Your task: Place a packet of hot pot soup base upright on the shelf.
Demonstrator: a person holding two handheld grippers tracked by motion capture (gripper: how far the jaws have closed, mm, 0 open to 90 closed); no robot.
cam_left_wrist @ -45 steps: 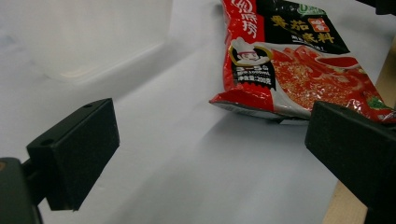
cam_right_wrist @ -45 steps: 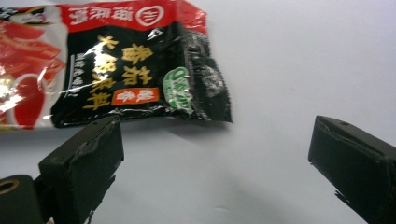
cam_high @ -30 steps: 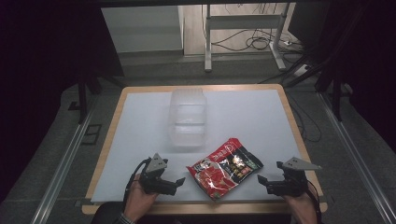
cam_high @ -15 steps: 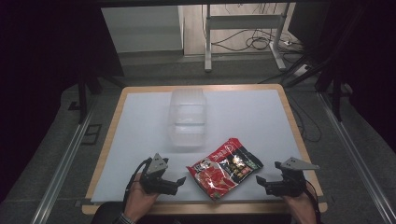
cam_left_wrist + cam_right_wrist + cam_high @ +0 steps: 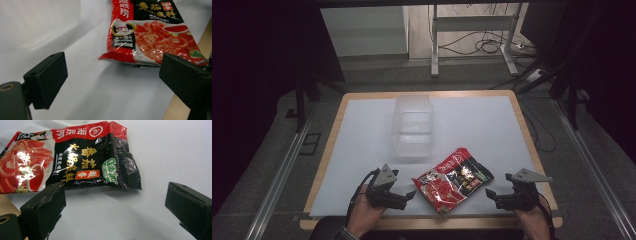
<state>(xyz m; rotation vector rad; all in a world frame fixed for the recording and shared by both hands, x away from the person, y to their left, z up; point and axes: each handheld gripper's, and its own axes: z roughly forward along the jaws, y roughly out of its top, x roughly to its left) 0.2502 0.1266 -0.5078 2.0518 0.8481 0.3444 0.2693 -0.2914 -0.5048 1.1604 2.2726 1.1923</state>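
A red and black food pouch (image 5: 453,178) lies flat on the white table mat, near the front edge. My left gripper (image 5: 408,196) rests just left of it, jaws wide open and empty; in the left gripper view the pouch (image 5: 152,32) lies ahead and to the right of the gripper (image 5: 117,85). To the right of the pouch my right gripper (image 5: 490,194) is open and empty too. In the right gripper view the pouch (image 5: 72,157) lies ahead, left of the gripper (image 5: 115,207).
A clear plastic container (image 5: 413,126) stands in the middle of the mat (image 5: 472,125), beyond the pouch. The wooden table rim (image 5: 526,131) frames the mat. Past the table is a dark floor with a metal frame (image 5: 472,30) and cables.
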